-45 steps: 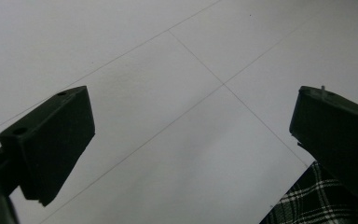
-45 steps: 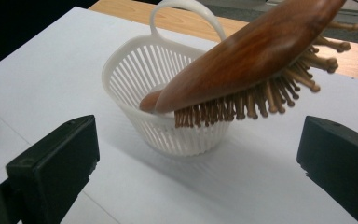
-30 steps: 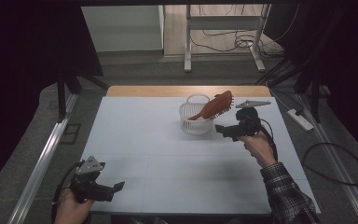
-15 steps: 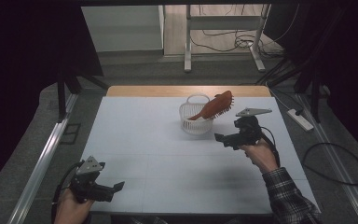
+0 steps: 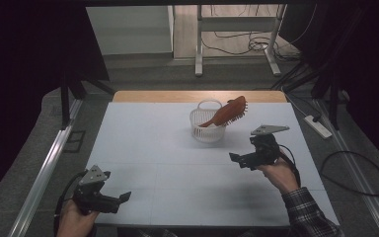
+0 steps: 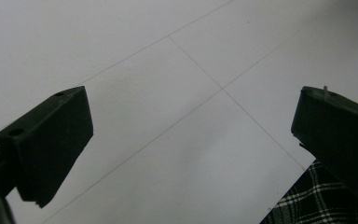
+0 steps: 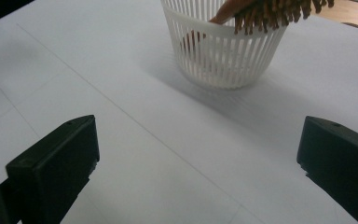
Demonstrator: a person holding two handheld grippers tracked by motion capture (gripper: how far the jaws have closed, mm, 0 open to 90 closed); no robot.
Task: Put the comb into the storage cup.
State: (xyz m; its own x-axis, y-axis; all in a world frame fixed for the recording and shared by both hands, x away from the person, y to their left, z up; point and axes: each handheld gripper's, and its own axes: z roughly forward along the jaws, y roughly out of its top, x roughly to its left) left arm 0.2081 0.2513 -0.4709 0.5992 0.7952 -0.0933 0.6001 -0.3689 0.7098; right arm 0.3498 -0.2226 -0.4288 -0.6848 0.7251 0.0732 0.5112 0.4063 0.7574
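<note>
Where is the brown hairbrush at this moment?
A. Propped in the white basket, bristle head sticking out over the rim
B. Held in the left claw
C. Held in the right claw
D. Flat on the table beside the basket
A: the hairbrush leans in the white basket with its handle down inside and its bristle head past the rim, while the right claw and the left claw are both open and hold nothing.
</note>
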